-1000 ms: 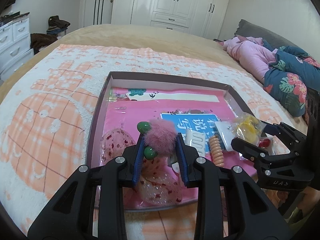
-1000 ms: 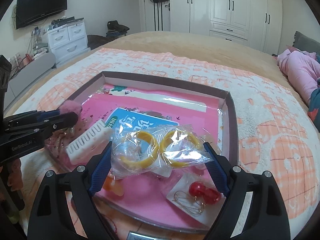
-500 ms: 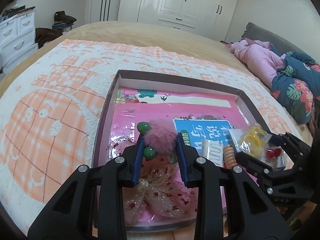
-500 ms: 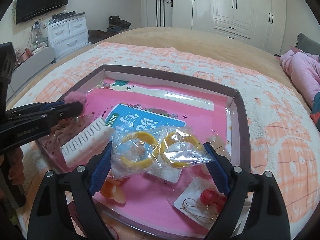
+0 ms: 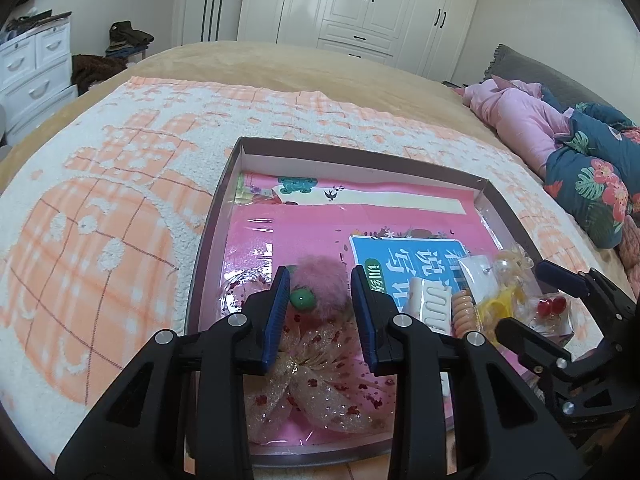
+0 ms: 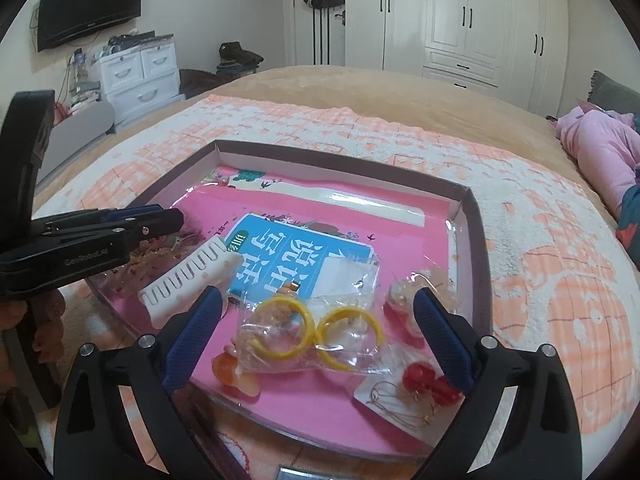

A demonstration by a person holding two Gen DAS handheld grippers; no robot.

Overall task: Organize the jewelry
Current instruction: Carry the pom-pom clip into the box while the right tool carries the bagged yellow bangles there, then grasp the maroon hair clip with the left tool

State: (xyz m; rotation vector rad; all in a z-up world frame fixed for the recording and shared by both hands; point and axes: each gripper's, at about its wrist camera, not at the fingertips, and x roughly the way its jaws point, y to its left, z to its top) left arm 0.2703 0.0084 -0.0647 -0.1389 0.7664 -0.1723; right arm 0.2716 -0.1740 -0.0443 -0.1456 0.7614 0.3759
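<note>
Releasing: both grippers have just been opening above the tray (image 6: 478,216).
Right gripper (image 6: 316,320): wide open — bagged yellow hoops (image 6: 310,334) dropped, lying near tray's front edge.
Left gripper (image 5: 320,292): loosened around pink pompom (image 5: 322,282), front-left of tray — grip uncertain.

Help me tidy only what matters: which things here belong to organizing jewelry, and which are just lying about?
Job:
- yellow hoop earrings in clear plastic bag
- red bead earrings on card
- pink fluffy pompom hair tie
- brown-rimmed cardboard tray

Lying about:
- pink padded jacket
- wall-mounted black television
</note>
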